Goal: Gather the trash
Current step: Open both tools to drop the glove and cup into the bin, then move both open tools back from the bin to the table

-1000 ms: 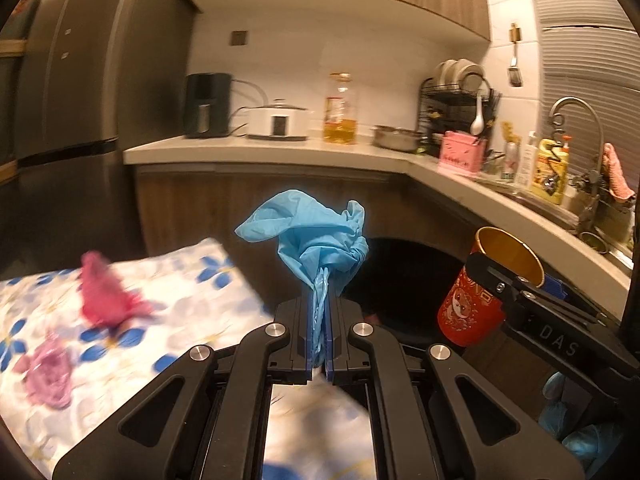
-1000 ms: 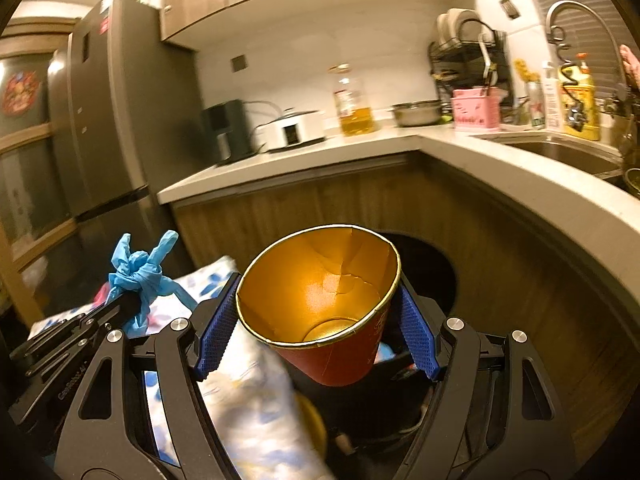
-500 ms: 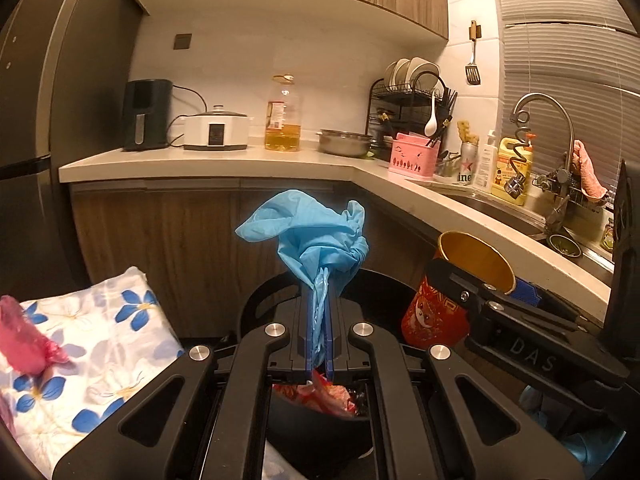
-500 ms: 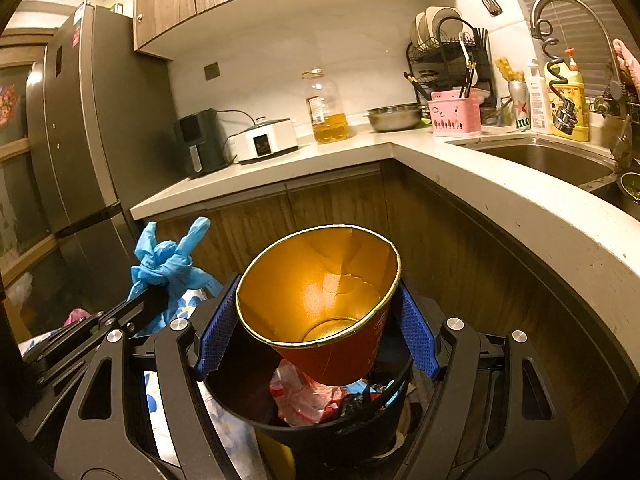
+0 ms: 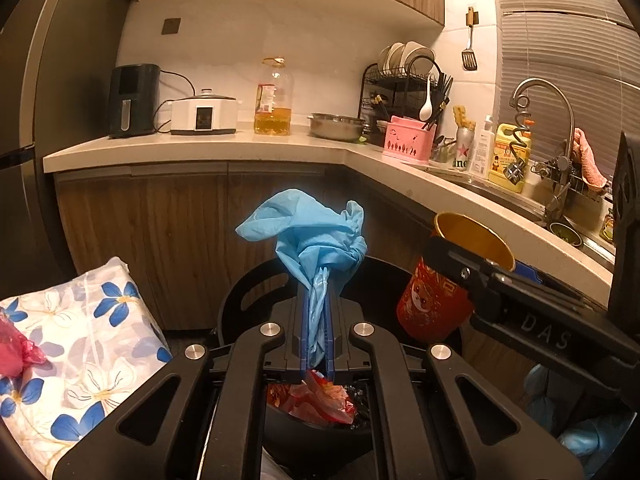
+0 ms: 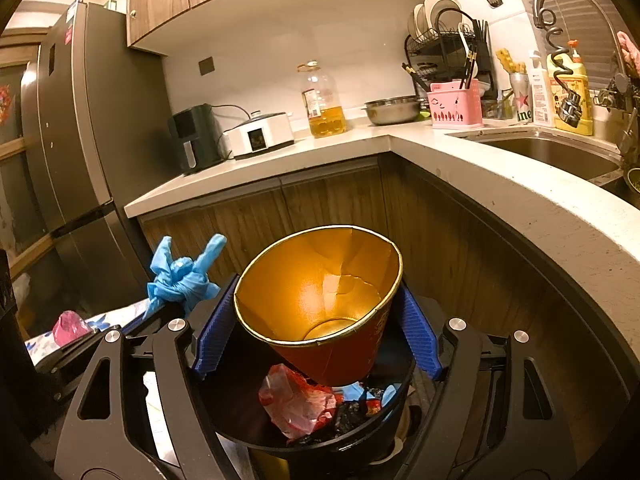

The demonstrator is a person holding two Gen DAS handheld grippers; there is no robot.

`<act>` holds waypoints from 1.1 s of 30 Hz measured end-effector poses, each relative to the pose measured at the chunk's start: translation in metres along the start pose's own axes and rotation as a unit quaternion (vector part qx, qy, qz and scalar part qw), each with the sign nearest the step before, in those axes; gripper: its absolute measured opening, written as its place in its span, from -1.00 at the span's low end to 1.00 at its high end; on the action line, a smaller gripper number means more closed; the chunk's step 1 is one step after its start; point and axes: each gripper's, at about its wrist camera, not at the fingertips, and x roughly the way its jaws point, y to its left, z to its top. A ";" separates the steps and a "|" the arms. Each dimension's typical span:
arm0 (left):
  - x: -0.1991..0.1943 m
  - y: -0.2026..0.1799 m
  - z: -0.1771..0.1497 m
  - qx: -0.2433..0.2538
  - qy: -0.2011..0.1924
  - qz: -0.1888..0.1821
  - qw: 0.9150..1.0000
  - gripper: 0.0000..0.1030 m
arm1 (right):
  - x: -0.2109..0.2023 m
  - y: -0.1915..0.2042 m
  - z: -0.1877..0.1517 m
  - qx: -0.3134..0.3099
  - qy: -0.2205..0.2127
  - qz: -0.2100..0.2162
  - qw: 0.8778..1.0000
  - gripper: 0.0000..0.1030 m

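Observation:
My left gripper [image 5: 317, 320] is shut on a crumpled blue glove [image 5: 312, 236] and holds it above the black trash bin [image 5: 248, 292]. The glove also shows in the right wrist view [image 6: 180, 280]. My right gripper [image 6: 316, 320] is shut on a red paper cup with a gold inside [image 6: 320, 300], held over the bin [image 6: 400, 388]. The cup shows in the left wrist view [image 5: 436, 300] to the right of the glove. The bin holds red wrappers [image 6: 296, 404] and other trash.
A table with a blue-flowered cloth [image 5: 80, 352] stands left of the bin, with pink trash [image 5: 16, 352] on it. A wooden-fronted kitchen counter [image 5: 240, 152] curves behind and right, with appliances, an oil bottle, a dish rack and a sink [image 6: 552, 152]. A fridge [image 6: 72, 140] stands left.
Both grippers have moved right from the flowered table, with glove and cup still held. The bin and its trash have come into view below them.

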 end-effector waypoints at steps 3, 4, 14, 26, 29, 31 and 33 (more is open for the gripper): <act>0.002 0.001 -0.002 0.004 0.006 0.001 1.000 -0.87 | 0.002 -0.001 0.000 0.000 -0.002 0.000 1.000 0.46; 0.003 0.002 -0.003 0.004 0.008 0.003 1.000 -0.78 | 0.003 -0.001 0.001 0.002 -0.001 -0.001 1.000 0.47; 0.003 0.008 -0.008 -0.002 0.015 0.013 1.000 -0.04 | 0.008 -0.003 0.002 0.011 0.003 -0.002 1.000 0.62; -0.024 0.026 -0.021 -0.023 0.010 0.077 0.997 0.69 | -0.006 0.003 -0.010 0.001 0.009 -0.013 1.000 0.67; -0.035 0.030 -0.025 -0.024 0.011 0.104 0.994 0.73 | -0.014 0.010 -0.016 -0.013 0.010 -0.020 1.000 0.72; -0.044 0.033 -0.028 -0.025 0.011 0.119 0.993 0.78 | -0.019 0.015 -0.020 -0.022 0.012 -0.022 0.999 0.82; -0.053 0.035 -0.031 -0.029 0.010 0.133 0.991 0.86 | -0.025 0.019 -0.025 -0.027 0.012 -0.023 0.999 0.85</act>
